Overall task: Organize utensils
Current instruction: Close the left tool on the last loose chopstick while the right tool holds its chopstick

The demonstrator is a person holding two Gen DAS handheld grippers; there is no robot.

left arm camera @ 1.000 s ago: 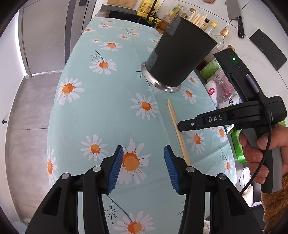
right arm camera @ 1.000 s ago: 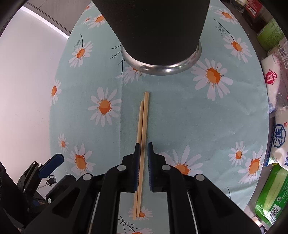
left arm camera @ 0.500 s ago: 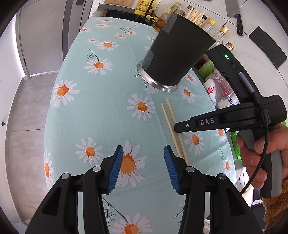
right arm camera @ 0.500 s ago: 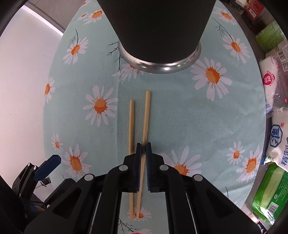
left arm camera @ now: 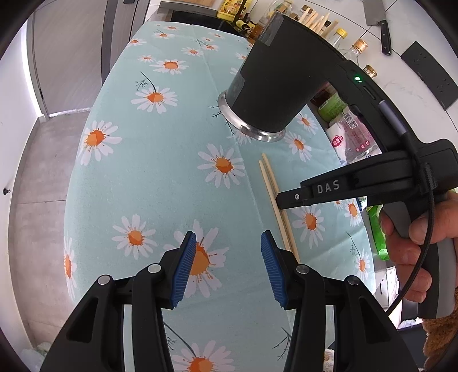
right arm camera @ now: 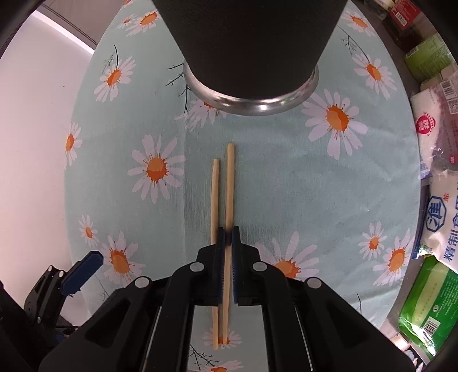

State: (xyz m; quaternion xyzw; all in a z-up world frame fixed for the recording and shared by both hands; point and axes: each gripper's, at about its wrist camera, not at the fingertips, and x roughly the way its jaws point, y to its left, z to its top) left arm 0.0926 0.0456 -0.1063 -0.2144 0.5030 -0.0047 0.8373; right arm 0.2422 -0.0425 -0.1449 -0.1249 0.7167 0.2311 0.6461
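Note:
Two wooden chopsticks [right arm camera: 230, 183] point at a black utensil holder [right arm camera: 249, 43] with a steel base ring, standing on the daisy tablecloth [right arm camera: 286, 171]. My right gripper [right arm camera: 228, 239] is shut on the right chopstick; the left chopstick [right arm camera: 214, 197] lies outside the jaws on the cloth. In the left wrist view the chopsticks [left arm camera: 270, 183] lie beside the holder [left arm camera: 277, 83], with the right gripper [left arm camera: 282, 199] over them. My left gripper [left arm camera: 229, 257] is open and empty above the cloth, to their left.
Food packets [right arm camera: 438, 177] and a green bag [right arm camera: 429, 303] line the table's right edge. Bottles and more chopsticks [left arm camera: 317, 21] stand behind the holder. A cleaver [left arm camera: 377, 17] lies on the white counter. The floor [left arm camera: 37, 177] drops off at left.
The right gripper has closed on one chopstick and shifted it; the other chopstick separated to its left, then lies close beside it again. The left gripper drifted slightly, still open.

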